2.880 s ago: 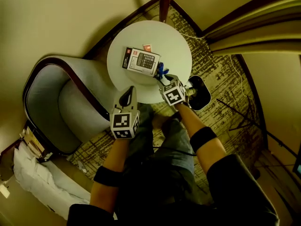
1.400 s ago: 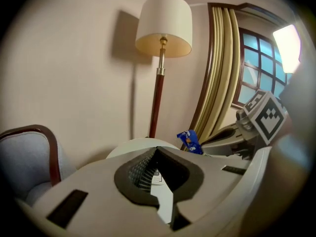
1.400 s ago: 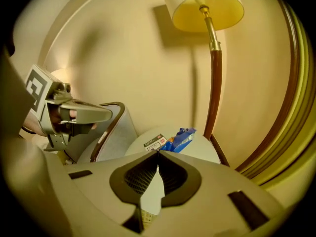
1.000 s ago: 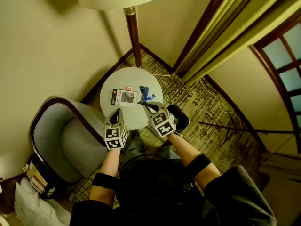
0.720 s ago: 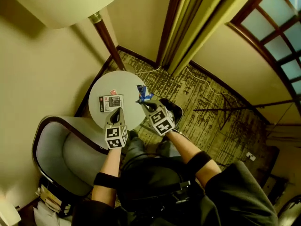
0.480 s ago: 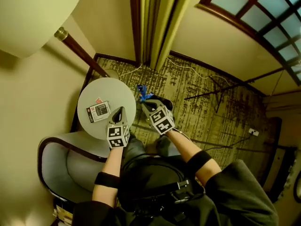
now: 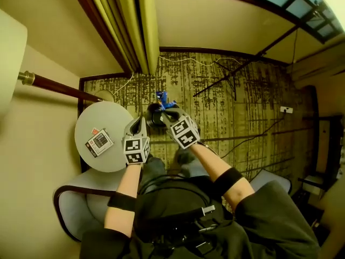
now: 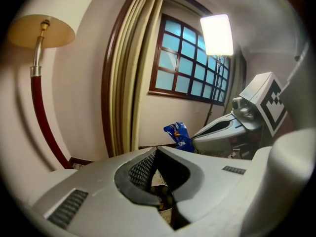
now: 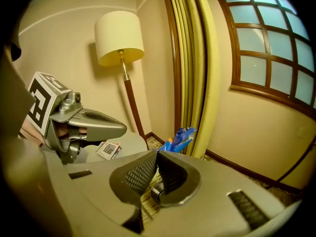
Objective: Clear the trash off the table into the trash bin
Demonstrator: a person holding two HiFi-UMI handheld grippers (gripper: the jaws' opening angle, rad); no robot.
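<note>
A crumpled blue wrapper [image 7: 161,96] sticks out of my right gripper [image 7: 165,107], which is shut on it. The wrapper hangs over the black trash bin [image 7: 152,118] on the carpet beside the round white table [image 7: 110,161]. In the right gripper view the wrapper [image 9: 180,137] juts past the closed jaws of that gripper [image 9: 158,154], and the bin's rim [image 9: 157,193] shows below them. My left gripper [image 7: 137,121] is shut and empty at the table's right edge. The left gripper view shows its jaws [image 8: 157,149] closed, with the wrapper [image 8: 178,135] ahead.
A boxed calculator [image 7: 98,142] and a small red packet [image 7: 95,131] lie on the table. A floor lamp pole [image 7: 59,86] stands behind it, and an armchair [image 7: 70,215] sits near the person's left arm. Curtains [image 7: 129,26] hang at the back; cables cross the patterned carpet [image 7: 242,107].
The right gripper has carried the blue wrapper off the table to above the bin. The left gripper moved the same way, from over the table to its edge. Both stayed shut.
</note>
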